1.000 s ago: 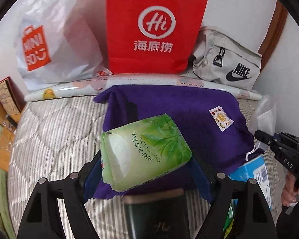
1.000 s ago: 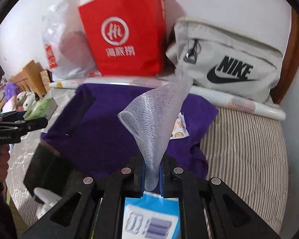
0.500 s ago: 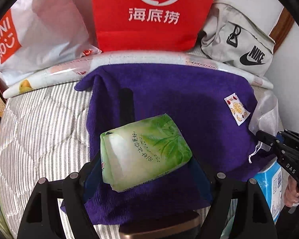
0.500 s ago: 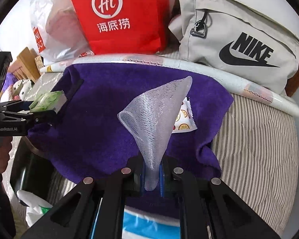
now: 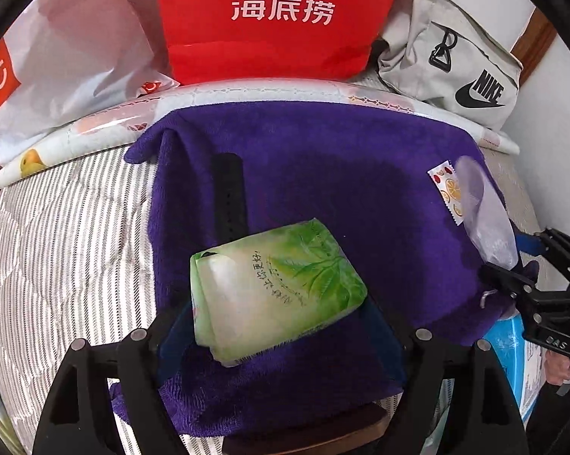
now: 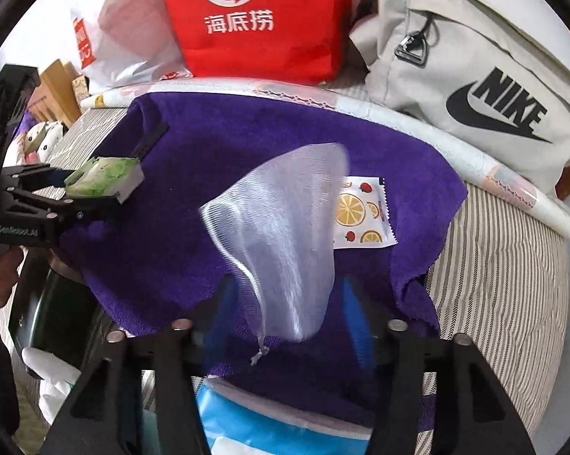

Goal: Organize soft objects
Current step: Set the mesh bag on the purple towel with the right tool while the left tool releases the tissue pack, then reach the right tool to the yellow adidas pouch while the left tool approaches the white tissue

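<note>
Step in hand, as judged: set both soft items down on the purple towel, which is spread on the striped bed. Lower each item until it rests on the towel before releasing, and keep the two apart so neither covers the fruit-print sachet.

Left tongs: wide apart, with the green tissue pack between the fingers just above the towel. The pack spans the gap; I judge it gripped, though the pad contact is partly hidden.

Right tongs: jaws opening. The mesh pouch stands between them, blurred, over the towel and beside the sachet. The pads no longer press on it.
</note>
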Demonstrator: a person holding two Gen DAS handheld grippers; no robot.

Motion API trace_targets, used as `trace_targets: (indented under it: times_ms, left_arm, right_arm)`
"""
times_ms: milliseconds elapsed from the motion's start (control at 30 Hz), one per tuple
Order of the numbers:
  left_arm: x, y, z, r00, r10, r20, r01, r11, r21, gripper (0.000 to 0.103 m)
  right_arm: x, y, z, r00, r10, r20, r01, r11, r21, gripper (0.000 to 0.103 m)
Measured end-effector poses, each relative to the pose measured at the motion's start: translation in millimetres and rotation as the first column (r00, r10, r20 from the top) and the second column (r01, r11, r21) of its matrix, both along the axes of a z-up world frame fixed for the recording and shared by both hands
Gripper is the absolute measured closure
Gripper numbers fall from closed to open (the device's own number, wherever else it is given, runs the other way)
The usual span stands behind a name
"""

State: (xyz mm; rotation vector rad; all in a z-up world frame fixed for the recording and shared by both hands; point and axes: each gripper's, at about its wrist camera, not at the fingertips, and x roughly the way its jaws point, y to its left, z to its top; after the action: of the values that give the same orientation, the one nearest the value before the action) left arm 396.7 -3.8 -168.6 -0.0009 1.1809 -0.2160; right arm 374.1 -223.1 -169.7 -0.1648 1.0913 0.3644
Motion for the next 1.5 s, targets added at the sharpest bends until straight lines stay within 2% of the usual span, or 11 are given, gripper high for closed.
trace_targets:
  times_ms: [33, 133, 300, 467, 700, 1000, 1133, 1333, 1500]
  left_arm:
    - [-1, 1, 1, 1.0, 0.005, 0.002, -0.005, 1.0, 0.005, 0.015]
    - [-4, 2, 6, 1.0, 0.011, 0.014, -0.01, 1.0, -0.012, 0.014]
    - [-18, 9, 19, 1.0, 0.008, 0.03, -0.008, 1.0, -0.01, 0.013]
    - [-37, 22, 30, 0.999, 0.016, 0.031, -0.014, 0.997, -0.069, 0.013]
    - [-73, 33, 44, 0.999, 0.037, 0.032, -0.034, 0.995, -0.098, 0.013]
    - [-132, 37, 62, 0.998, 0.022, 0.066, -0.013, 0.991, -0.137, 0.014]
    - [-157, 36, 68, 0.992, 0.051, 0.117, -0.039, 0.995, -0.097, 0.015]
    - [-191, 39, 70, 0.99, 0.049, 0.133, -0.034, 0.993, -0.114, 0.015]
    - [-217, 40, 63, 0.989, 0.053, 0.14, -0.037, 0.992, -0.118, 0.015]
  right_arm:
    - [-1, 1, 1, 1.0, 0.002, 0.008, -0.002, 1.0, -0.003, 0.041]
    - [-4, 1, 6, 1.0, 0.003, 0.016, -0.003, 1.0, 0.011, 0.036]
    - [-11, -5, 14, 1.0, -0.022, 0.022, 0.021, 0.999, 0.047, 0.035]
    - [-23, -14, 29, 0.997, -0.054, 0.047, 0.049, 0.994, 0.099, 0.035]
    - [-47, -18, 51, 0.993, -0.083, 0.083, 0.072, 0.989, 0.133, 0.035]
    - [-107, -12, 74, 0.991, -0.062, 0.12, 0.041, 0.984, 0.174, 0.035]
    - [-139, -7, 78, 0.99, -0.046, 0.132, 0.02, 0.981, 0.193, 0.035]
    - [-187, -2, 78, 0.987, -0.041, 0.154, 0.009, 0.979, 0.206, 0.035]
    - [-218, 4, 66, 0.988, -0.021, 0.152, -0.013, 0.976, 0.219, 0.035]
